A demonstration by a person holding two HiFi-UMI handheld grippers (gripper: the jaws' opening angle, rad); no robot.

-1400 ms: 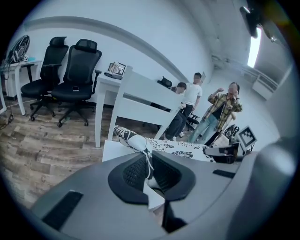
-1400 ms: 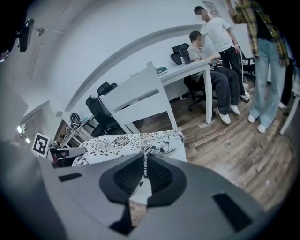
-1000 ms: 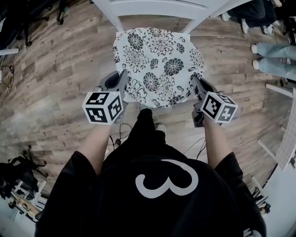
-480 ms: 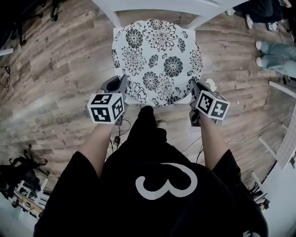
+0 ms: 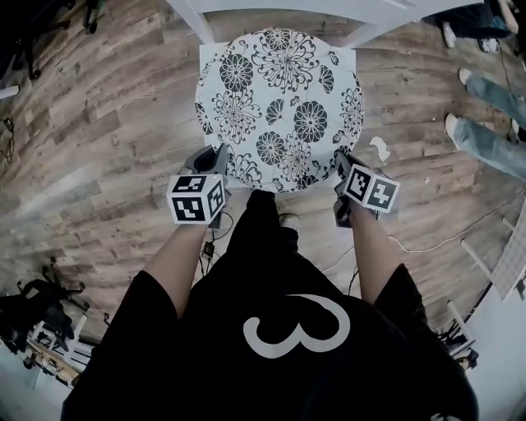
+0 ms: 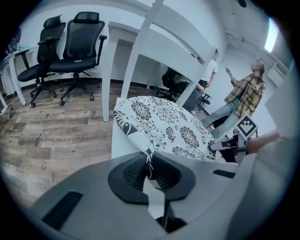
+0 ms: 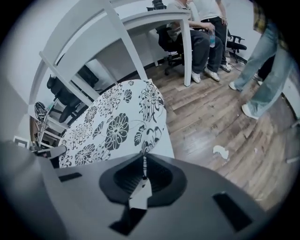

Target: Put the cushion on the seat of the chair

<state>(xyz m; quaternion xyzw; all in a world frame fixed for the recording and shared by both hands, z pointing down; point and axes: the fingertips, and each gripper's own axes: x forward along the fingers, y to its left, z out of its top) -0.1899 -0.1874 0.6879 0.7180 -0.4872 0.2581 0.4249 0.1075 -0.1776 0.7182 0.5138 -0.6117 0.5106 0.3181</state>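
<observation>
Cushion (image 5: 275, 107) over the chair (image 5: 191, 18) seat, pinched at its front edge.
Jaws of the left hand-held gripper (image 5: 220, 154) and right hand-held gripper (image 5: 340, 159) are clamped on its hem; an uneven release could leave it skewed, overhanging the chair's front.

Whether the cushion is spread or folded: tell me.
Spread flat. In the head view the cushion shows its whole round floral face, with left tongs and right tongs pinching its near edge.
</observation>
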